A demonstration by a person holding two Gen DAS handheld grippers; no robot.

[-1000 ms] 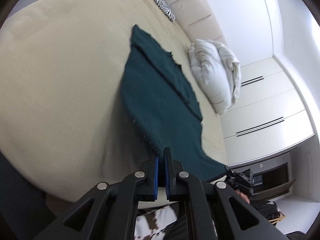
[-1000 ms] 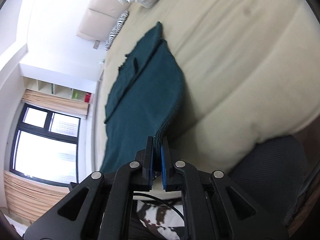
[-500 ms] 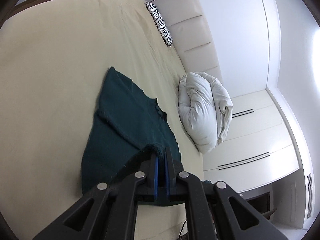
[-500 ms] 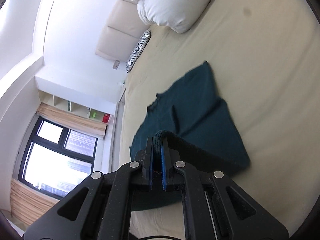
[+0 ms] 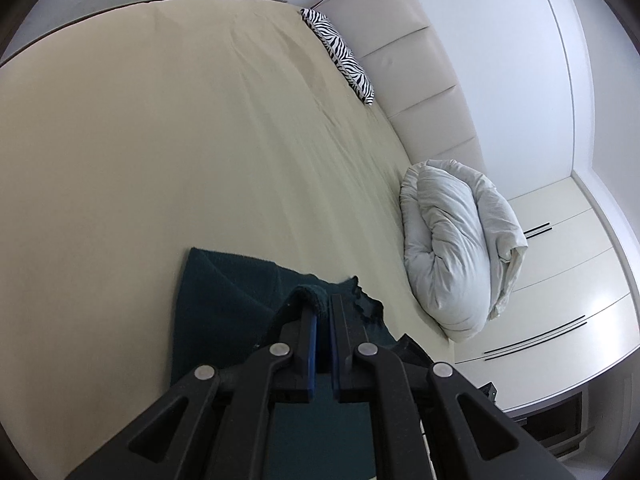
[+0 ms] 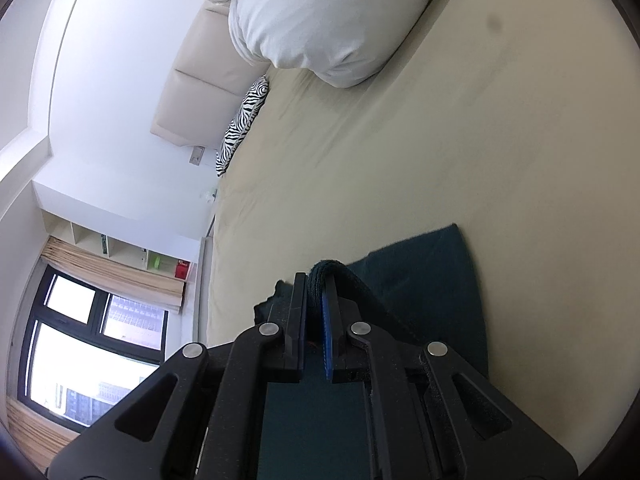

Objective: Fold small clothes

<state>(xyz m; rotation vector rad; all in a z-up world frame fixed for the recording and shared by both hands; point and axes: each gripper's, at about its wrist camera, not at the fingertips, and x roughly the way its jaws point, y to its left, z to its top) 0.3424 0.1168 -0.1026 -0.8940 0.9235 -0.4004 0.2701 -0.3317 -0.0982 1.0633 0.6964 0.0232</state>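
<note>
Teal knit cloth (image 5: 224,300) lies on the beige bed (image 5: 160,140), near its close edge, partly doubled over on itself. Left tongs (image 5: 323,312) are clamped on a bunched edge of the cloth, lifted just above the layer below. Right tongs (image 6: 316,292) are likewise clamped on a rolled edge of the same cloth (image 6: 432,268). Beyond it, well apart, a white rumpled duvet (image 5: 452,248) sits by the padded headboard (image 5: 420,60), and a zebra-striped pillow (image 5: 344,56) lies farther along.

left hand-held gripper (image 5: 323,307) clamping teal cloth (image 5: 224,300), bed (image 5: 160,140)
</note>
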